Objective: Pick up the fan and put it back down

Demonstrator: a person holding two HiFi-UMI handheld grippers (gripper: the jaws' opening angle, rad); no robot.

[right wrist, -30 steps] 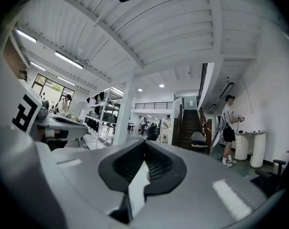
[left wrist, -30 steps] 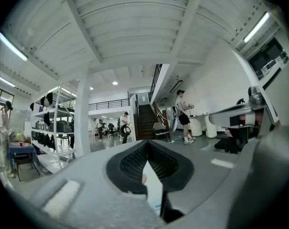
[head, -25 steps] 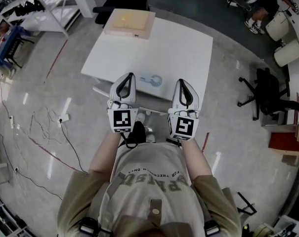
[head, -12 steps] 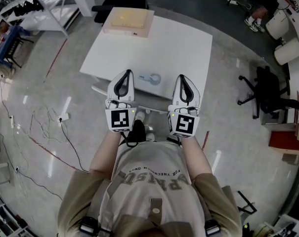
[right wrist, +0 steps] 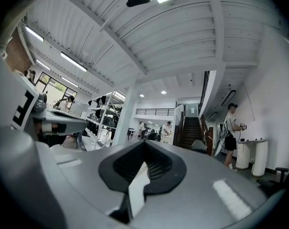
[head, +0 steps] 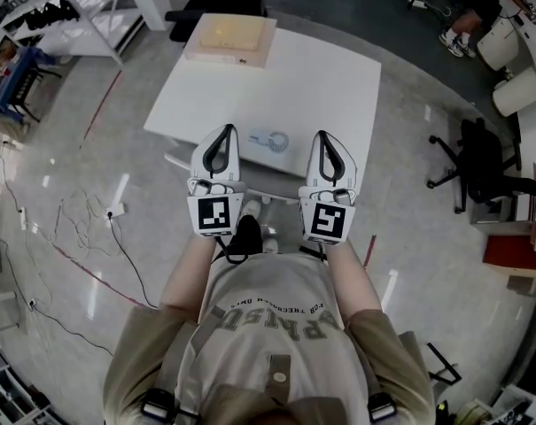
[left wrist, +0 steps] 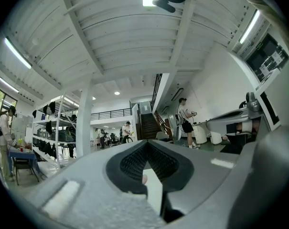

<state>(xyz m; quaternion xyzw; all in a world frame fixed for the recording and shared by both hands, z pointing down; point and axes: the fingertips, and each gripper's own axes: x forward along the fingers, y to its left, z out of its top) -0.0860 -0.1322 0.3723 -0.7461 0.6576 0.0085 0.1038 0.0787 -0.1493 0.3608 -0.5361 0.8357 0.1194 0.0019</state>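
Note:
In the head view a small white fan [head: 272, 138] lies on the white table [head: 330, 78], near its front edge. My left gripper [head: 224, 135] hovers just left of the fan and my right gripper [head: 324, 140] just right of it, both held in front of the person's chest and apart from the fan. Both are shut with nothing between the jaws. The left gripper view shows its closed jaws [left wrist: 146, 146] pointing out across the hall. So does the right gripper view, with its closed jaws [right wrist: 144, 144]. Neither gripper view shows the fan.
A flat cardboard box [head: 230, 38] sits on the table's far left corner. Black office chairs stand behind the table [head: 216, 7] and to the right [head: 480, 162]. Cables [head: 90, 228] trail over the floor at left, near white shelving [head: 68, 11]. People stand far off in the hall.

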